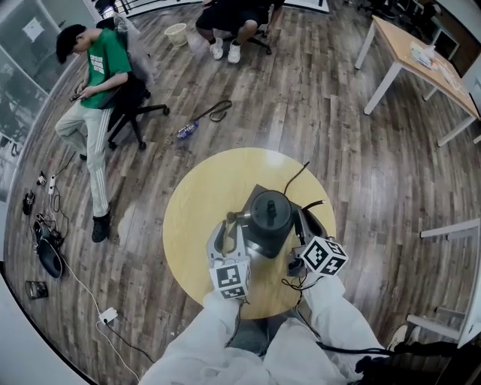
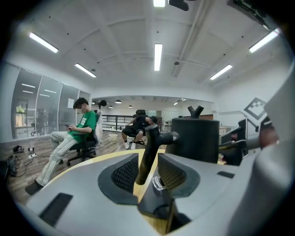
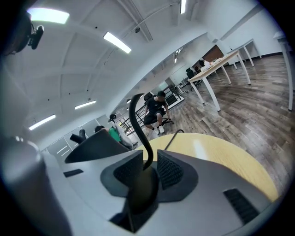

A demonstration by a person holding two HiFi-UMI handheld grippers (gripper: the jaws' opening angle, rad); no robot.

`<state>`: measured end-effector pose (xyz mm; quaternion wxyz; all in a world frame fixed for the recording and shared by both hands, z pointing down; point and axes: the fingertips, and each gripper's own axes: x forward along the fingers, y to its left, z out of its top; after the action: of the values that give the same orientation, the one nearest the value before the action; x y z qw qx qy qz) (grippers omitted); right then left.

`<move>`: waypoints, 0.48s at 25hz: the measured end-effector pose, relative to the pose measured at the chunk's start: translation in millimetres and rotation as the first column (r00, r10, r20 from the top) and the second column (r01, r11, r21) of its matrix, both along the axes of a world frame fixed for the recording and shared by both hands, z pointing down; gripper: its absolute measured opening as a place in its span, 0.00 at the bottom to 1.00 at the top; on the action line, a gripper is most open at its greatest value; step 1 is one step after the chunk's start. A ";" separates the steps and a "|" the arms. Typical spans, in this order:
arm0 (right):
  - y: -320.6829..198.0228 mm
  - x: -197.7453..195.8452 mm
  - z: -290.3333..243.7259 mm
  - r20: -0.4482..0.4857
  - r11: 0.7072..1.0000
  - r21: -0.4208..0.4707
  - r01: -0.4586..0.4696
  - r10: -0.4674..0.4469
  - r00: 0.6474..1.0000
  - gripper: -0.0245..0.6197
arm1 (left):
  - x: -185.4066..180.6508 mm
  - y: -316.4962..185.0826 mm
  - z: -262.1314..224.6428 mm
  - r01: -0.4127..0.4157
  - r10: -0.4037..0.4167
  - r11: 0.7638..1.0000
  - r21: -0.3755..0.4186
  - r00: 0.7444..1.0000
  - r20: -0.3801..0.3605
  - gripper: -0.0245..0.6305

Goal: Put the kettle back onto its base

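Note:
A black electric kettle (image 1: 269,218) stands in the middle of the round yellow table (image 1: 197,197), over a dark flat base (image 1: 254,193) whose corner shows behind it. My left gripper (image 1: 229,234) reaches in from the near left. In the left gripper view the kettle's (image 2: 196,138) slim black handle (image 2: 150,152) stands between the jaws, with a gap on each side; the left gripper (image 2: 147,168) is open. My right gripper (image 1: 302,229) sits at the kettle's right. In the right gripper view, the right gripper (image 3: 148,168) is shut on a black cable (image 3: 138,117) that curls upward.
A thin cord (image 1: 295,177) trails over the table's far side. A person in green (image 1: 98,83) sits on a chair at the left, another person (image 1: 229,22) at the back. A wooden desk (image 1: 409,56) stands at the far right. Cables and shoes (image 1: 45,241) lie on the floor at the left.

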<state>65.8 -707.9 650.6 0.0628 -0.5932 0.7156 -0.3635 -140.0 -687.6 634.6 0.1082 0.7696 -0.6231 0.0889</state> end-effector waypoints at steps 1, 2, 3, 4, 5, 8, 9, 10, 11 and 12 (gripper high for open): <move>7.9 0.8 0.5 -0.010 1.000 -0.008 -0.003 0.003 1.000 0.16 | -2.9 7.8 -1.5 0.008 -0.008 1.000 -0.014 1.000 -0.019 0.21; 16.4 1.6 1.0 -0.022 1.000 -0.018 -0.005 0.005 1.000 0.16 | -5.7 16.0 -2.6 0.013 -0.014 1.000 -0.029 0.999 -0.037 0.21; 25.7 2.4 1.4 -0.034 1.000 -0.027 -0.006 0.005 0.999 0.16 | -7.8 24.9 -3.6 0.015 -0.018 0.999 -0.045 0.998 -0.054 0.21; 35.6 3.2 1.2 -0.048 0.999 -0.036 -0.005 0.003 0.999 0.16 | -9.1 34.4 -4.9 0.014 -0.019 0.998 -0.062 0.997 -0.072 0.21; 45.8 3.7 0.3 -0.062 0.999 -0.043 -0.004 0.001 0.998 0.16 | -9.2 44.4 -7.1 0.009 -0.016 0.997 -0.077 0.996 -0.090 0.21; 72.8 4.0 -9.4 -0.103 0.999 -0.046 0.000 -0.005 0.995 0.16 | -3.0 72.0 -19.7 -0.044 0.029 0.993 -0.110 0.990 -0.135 0.20; 79.1 2.8 -15.6 -0.118 0.999 -0.036 0.004 -0.008 0.993 0.16 | -0.3 78.8 -25.4 -0.064 0.047 0.991 -0.115 0.988 -0.145 0.16; 84.1 1.0 -23.1 -0.137 1.000 -0.020 0.011 -0.013 0.990 0.15 | 2.7 84.3 -31.3 -0.082 0.063 0.990 -0.118 0.985 -0.157 0.04; 88.6 -1.2 -31.5 -0.158 1.000 0.002 0.020 -0.019 0.987 0.10 | 6.6 89.4 -36.9 -0.103 0.081 0.987 -0.122 0.982 -0.173 0.04; 93.1 -3.4 -39.7 -0.179 0.999 0.025 0.032 -0.028 0.983 0.07 | 11.4 94.5 -41.8 -0.125 0.099 0.984 -0.128 0.976 -0.192 0.04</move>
<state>62.4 -614.8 610.9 0.0010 -0.6116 0.7321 -0.2998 -128.6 -593.2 592.8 0.2140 0.7989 -0.5582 0.0662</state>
